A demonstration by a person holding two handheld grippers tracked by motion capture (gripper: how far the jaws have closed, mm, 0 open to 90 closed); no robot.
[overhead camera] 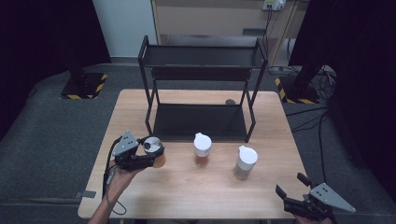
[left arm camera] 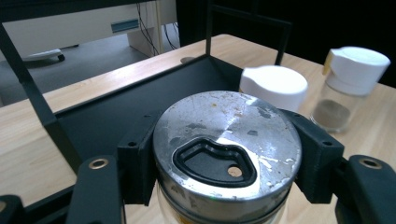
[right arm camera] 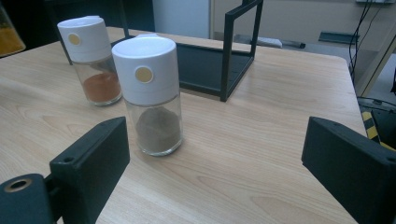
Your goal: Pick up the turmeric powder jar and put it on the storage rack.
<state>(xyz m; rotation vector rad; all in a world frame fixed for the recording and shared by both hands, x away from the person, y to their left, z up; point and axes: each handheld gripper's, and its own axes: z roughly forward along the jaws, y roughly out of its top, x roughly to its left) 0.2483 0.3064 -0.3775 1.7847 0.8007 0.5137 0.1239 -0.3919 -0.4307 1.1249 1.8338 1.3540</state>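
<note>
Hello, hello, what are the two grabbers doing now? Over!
Left gripper shut on round metal-lidded glass jar, by black metal shelf rack. Right gripper open, holding nothing. Two white-capped spice jars stand beside, nothing blocking.

My high view looks down and forward over the table (overhead camera: 196, 186), my left gripper view sits close above its clamped metal-lidded jar (left arm camera: 227, 144), facing the rack (left arm camera: 140, 100), and my right gripper view looks low toward the same white-capped jars (right arm camera: 148, 93).

Silver-lidded jar (overhead camera: 154, 150): amber contents. White-capped shakers: orange-red powder (overhead camera: 202, 149), grey-brown powder (overhead camera: 245, 162). Rack (overhead camera: 201, 88) black. Table (overhead camera: 196, 186) pale woodgrain.
</note>
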